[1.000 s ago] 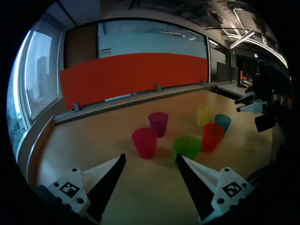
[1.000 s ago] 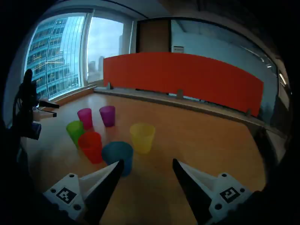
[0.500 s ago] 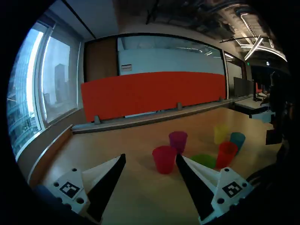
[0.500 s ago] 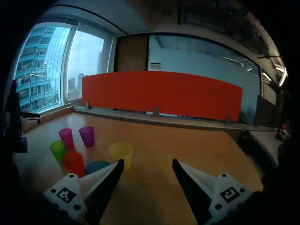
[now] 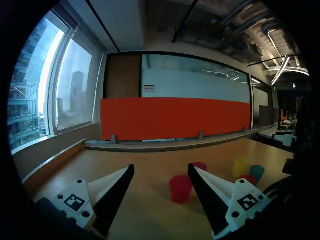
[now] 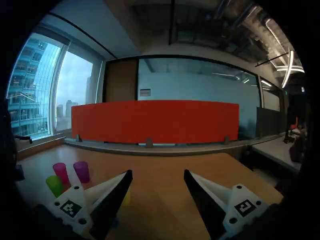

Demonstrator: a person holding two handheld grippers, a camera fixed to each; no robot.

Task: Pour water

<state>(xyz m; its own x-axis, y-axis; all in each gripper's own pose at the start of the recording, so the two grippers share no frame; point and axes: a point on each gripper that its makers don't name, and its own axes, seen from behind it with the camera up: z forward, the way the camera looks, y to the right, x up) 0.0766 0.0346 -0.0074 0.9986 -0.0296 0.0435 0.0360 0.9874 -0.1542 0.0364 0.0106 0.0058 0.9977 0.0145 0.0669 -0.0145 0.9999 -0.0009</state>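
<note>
- At the left gripper (image 5: 159,178), jaws?
- Wide apart, holding nothing; pink cup (image 5: 180,189) on the table (image 5: 152,160) just past the tips.
- Right gripper (image 6: 157,178)?
- Same, spread and empty; purple cup (image 6: 82,171), green cup (image 6: 54,185) low-left in its view.

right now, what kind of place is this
Most likely an office: a long wooden desk with an orange divider panel, tall windows facing high-rise buildings, and strip lights under an open ceiling.

In your left gripper view, one cup (image 5: 180,189) stands on the desk (image 5: 148,164) ahead, with more cups (image 5: 240,167) off to its right. A panel (image 5: 176,119) lines the desk's far edge, and windows (image 5: 60,100) lie to the left.
</note>
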